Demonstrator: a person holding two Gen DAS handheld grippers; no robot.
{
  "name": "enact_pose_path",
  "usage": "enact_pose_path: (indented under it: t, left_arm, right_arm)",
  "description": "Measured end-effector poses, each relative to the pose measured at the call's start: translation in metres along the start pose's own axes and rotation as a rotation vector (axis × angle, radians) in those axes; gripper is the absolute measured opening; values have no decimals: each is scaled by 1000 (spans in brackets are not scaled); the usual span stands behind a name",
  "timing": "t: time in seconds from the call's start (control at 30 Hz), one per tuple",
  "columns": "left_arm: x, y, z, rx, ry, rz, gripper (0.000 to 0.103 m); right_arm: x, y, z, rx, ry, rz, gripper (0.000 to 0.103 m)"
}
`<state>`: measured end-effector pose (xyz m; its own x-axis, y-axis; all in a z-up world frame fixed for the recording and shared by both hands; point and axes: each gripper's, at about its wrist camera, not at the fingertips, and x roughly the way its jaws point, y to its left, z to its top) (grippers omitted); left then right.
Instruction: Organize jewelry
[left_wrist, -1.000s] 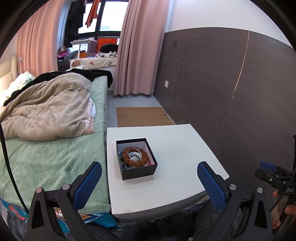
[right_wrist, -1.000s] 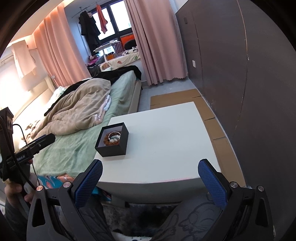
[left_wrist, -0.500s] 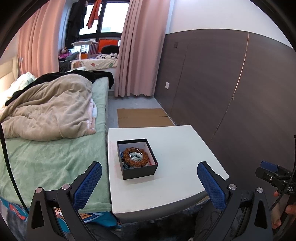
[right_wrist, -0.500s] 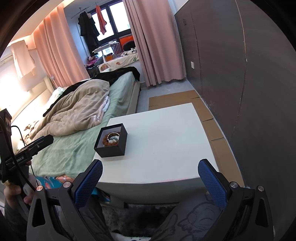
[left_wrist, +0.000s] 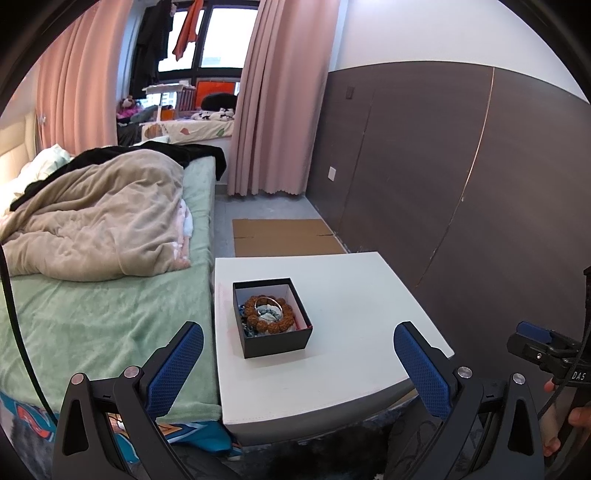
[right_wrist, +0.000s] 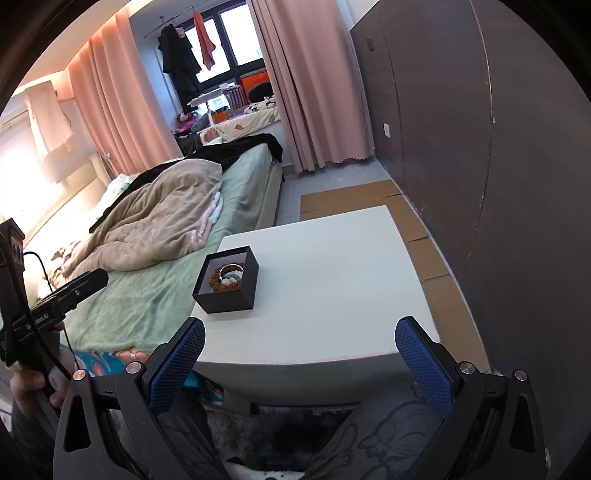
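Black plastic two-finger left gripper (left_wrist: 298, 363) and right gripper (right_wrist: 300, 360): blue textured pads (left_wrist: 421, 369), silver screws (left_wrist: 462, 372), black cable (right_wrist: 35, 325).

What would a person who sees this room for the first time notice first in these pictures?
Probably the open black box on the white table, near the edge beside the bed: it holds a brown bead bracelet with a silver ring lying on top of it. Next, the rumpled beige blanket on the green bed. Both the left gripper and the right gripper are open and empty, short of the table.
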<state>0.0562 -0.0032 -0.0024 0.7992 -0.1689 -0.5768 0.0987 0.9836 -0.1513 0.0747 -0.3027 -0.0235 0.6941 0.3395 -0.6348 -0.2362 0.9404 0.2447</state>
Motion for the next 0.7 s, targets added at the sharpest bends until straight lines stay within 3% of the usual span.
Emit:
enact_pose_path:
  t: [0.7]
  left_arm:
    - [-1, -5, 1, -5, -12, 7, 103]
  right_arm:
    - [0, 3, -1, -13, 16, -18, 103]
